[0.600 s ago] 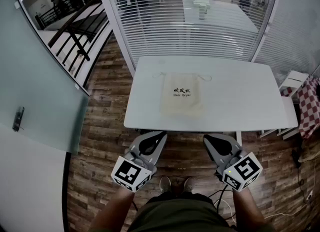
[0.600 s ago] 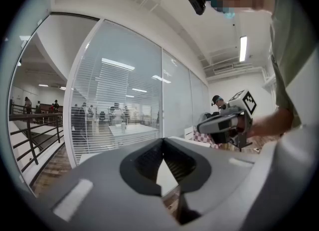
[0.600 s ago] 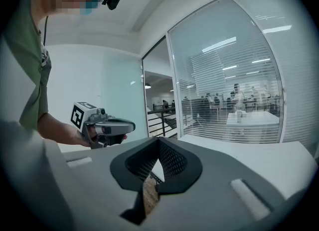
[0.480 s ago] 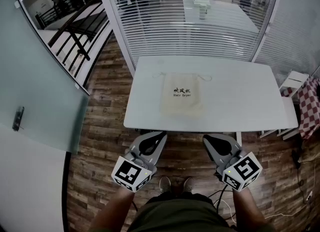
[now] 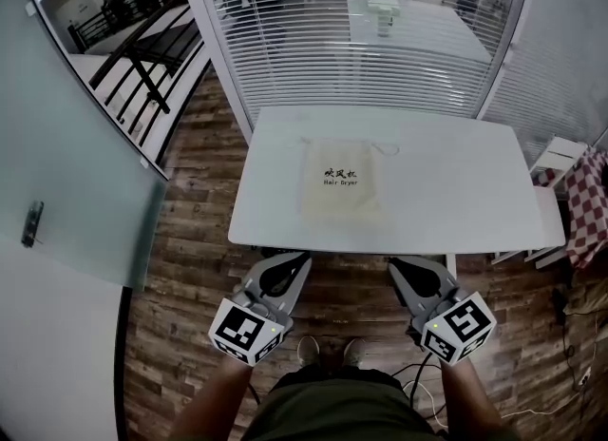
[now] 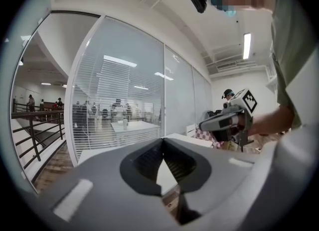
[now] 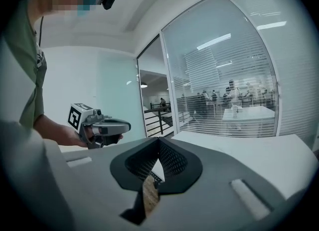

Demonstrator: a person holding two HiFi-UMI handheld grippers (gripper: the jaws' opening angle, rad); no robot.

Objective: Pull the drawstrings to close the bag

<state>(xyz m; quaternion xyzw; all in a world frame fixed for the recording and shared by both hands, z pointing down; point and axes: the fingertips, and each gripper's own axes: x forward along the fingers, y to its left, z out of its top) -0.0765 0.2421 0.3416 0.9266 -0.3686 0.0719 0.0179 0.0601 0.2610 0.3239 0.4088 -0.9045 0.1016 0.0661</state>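
Short of the tabletop's [image 5: 456,192] near edge, the left gripper [image 5: 296,260] and right gripper [image 5: 397,264] hang closed, empty. The bag [image 5: 340,181] lies ahead between them, pointing away, drawstrings [image 5: 384,148] at its far end.

Bag [image 5: 343,179] on table [image 5: 456,192] is showing matt cream cloth, slightly creased. Table top is looking smooth, white, faintly glossy. Floor [image 5: 190,230] under table is showing grained wood planks. Left gripper [image 5: 296,262] and right gripper [image 5: 401,265] are showing matt grey plastic, ribbed inside the jaws.
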